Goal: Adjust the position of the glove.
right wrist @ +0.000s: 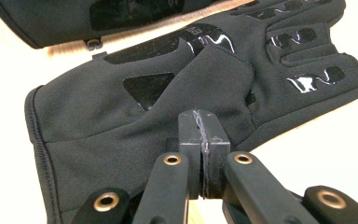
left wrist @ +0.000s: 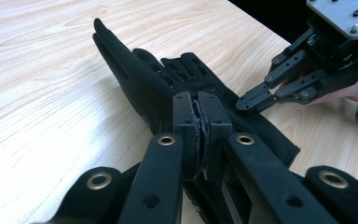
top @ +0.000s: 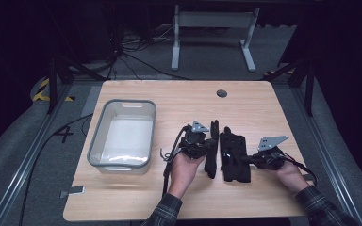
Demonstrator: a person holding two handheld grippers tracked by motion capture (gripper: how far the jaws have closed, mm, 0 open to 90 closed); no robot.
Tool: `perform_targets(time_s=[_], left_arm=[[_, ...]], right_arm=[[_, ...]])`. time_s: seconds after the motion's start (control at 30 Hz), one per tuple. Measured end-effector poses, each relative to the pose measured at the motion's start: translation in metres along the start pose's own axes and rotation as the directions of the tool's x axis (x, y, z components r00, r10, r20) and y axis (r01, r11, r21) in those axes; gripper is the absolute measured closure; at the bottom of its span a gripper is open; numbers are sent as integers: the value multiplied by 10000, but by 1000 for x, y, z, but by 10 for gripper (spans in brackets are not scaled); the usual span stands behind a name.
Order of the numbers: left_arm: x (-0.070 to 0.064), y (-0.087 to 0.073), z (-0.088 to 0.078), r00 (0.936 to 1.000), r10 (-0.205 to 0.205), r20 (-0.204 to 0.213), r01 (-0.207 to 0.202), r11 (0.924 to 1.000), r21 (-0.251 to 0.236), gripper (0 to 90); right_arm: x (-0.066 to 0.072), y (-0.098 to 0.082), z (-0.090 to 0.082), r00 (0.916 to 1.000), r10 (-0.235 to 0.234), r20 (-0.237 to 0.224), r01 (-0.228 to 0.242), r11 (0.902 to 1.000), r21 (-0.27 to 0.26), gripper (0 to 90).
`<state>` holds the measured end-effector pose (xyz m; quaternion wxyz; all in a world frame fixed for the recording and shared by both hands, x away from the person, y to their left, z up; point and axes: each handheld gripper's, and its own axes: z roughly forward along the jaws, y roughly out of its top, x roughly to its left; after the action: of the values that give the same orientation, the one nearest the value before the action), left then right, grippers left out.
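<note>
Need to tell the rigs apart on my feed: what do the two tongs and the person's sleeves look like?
Both tongs, left and right, are black linkage jaws with brass-coloured rivets, each topped by a grey three-cornered plate and trailing a black cable. The sleeves are dark plaid.

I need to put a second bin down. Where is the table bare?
Bare wood runs along the far edge around the round grommet, and along the near edge below the grey bin. The right-centre is crowded: two black gloves, left gripper, right gripper.
</note>
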<state>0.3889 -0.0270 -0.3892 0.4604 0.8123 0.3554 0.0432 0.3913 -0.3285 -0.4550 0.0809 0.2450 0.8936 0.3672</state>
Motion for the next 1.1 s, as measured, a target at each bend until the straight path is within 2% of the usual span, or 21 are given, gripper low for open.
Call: perform_targets(time_s=[0.33,0.57,0.83,1.1], left_arm=[[-8,6,13,9995,176,278,-180,9998,130,873],[-13,17,22,9981,387,485,-398,9989,231,873],[-23,24,48,9916,672,1108,-731,9961,500,873],[-30,21,71,9871,641,1466,-759,9942,767,871]], right_arm=[[6,8,8,9993,-342,-127,343,9994,80,900],[5,10,10,9991,-349,-223,350,9994,8,900],[6,9,10,9991,-378,-200,377,9993,-21,900],[6,9,8,9982,-597,-62,597,9982,-93,900]])
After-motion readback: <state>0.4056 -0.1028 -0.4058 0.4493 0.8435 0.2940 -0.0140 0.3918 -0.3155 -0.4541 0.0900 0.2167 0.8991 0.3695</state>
